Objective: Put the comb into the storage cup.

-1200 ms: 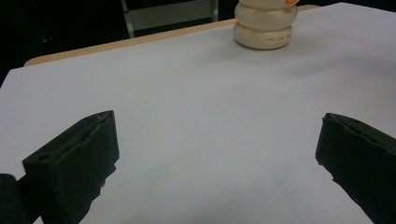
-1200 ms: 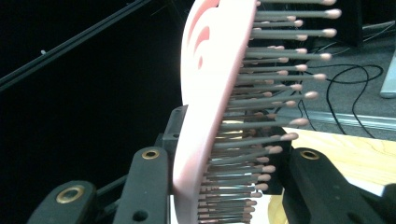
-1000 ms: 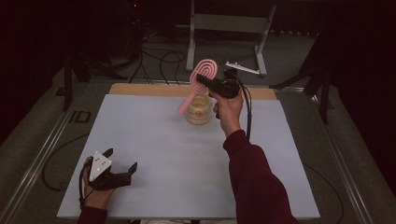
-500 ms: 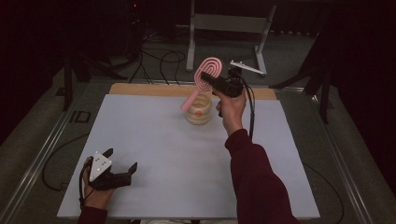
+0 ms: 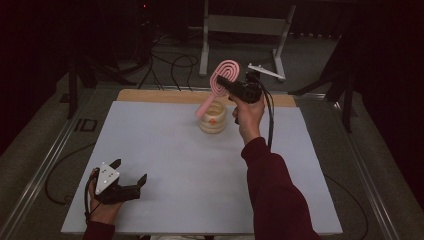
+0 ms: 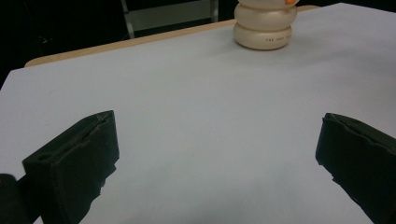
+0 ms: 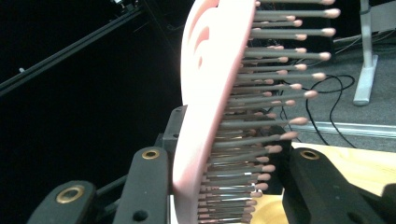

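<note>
At the near left corner of the white surface [image 5: 165, 165], we are resting our left gripper [image 5: 131, 172] with its jaws spread wide and nothing between them. Farther out, past the middle, the cream ringed holder [image 5: 213, 117] is standing upright near the far edge. Just above it, we are holding the pink hairbrush [image 5: 218, 86] in our right gripper [image 5: 225, 83], jaws clamped on its head, the brush tilting with its handle pointing down toward the holder's rim.
</note>
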A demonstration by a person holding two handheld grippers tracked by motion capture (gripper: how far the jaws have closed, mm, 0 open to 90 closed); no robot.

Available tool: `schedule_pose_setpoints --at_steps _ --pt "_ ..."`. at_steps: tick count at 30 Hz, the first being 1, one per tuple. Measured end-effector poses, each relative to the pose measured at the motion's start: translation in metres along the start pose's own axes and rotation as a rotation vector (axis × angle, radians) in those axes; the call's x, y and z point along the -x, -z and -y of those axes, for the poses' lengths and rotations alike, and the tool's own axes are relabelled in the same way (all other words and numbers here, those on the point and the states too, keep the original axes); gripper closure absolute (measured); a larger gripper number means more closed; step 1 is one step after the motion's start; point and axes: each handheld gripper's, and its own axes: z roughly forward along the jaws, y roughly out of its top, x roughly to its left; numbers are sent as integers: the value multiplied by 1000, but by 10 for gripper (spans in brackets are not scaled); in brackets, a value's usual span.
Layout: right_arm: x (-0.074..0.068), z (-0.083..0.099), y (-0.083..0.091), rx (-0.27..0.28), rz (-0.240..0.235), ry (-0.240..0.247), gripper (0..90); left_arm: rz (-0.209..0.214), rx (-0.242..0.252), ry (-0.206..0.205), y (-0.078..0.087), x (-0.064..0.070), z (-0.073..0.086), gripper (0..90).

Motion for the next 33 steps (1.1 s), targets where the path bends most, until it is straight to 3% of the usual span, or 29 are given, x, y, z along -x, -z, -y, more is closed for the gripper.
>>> schedule_pose_setpoints --at_steps 33 --pt "14 -9 9 55 72 -27 638 -1 2 -3 0 1 0 1"
